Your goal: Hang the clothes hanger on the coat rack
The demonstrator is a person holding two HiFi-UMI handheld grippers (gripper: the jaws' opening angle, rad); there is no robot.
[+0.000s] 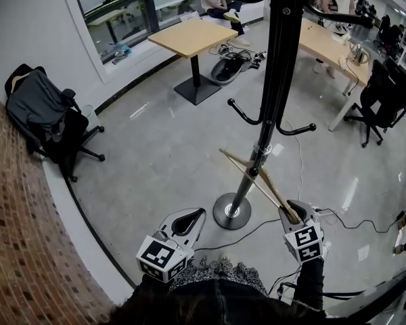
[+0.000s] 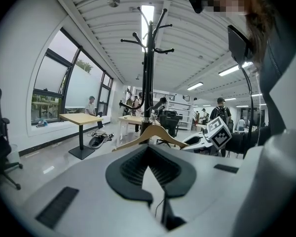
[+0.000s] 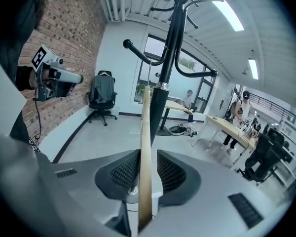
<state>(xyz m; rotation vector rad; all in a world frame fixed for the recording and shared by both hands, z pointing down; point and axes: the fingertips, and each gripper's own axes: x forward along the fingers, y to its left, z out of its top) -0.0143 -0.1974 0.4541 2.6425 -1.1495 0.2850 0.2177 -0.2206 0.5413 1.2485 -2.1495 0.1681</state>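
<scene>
A black coat rack point(image 1: 277, 80) stands ahead on a round base. The wooden hanger point(image 1: 274, 191) slants beside its pole. In the right gripper view the hanger point(image 3: 146, 132) runs edge-on, and its thin metal hook reaches up to a lower branch of the coat rack point(image 3: 170, 58). My right gripper point(image 1: 289, 207) is open around the hanger's near end. That arm lies between the jaws of the right gripper point(image 3: 148, 154), with a gap beside it. My left gripper point(image 1: 197, 212) is shut and empty, low and left of the base. The left gripper point(image 2: 148, 147) faces the hanger point(image 2: 150, 131) and the rack point(image 2: 147, 83).
A brick wall point(image 1: 20, 235) runs along the left, with a black office chair point(image 1: 47, 124) draped in a jacket. A wooden table point(image 1: 193, 38) stands behind the rack, a long desk point(image 1: 328, 46) and another chair point(image 1: 382, 100) to the right. Cables point(image 1: 352, 222) cross the floor.
</scene>
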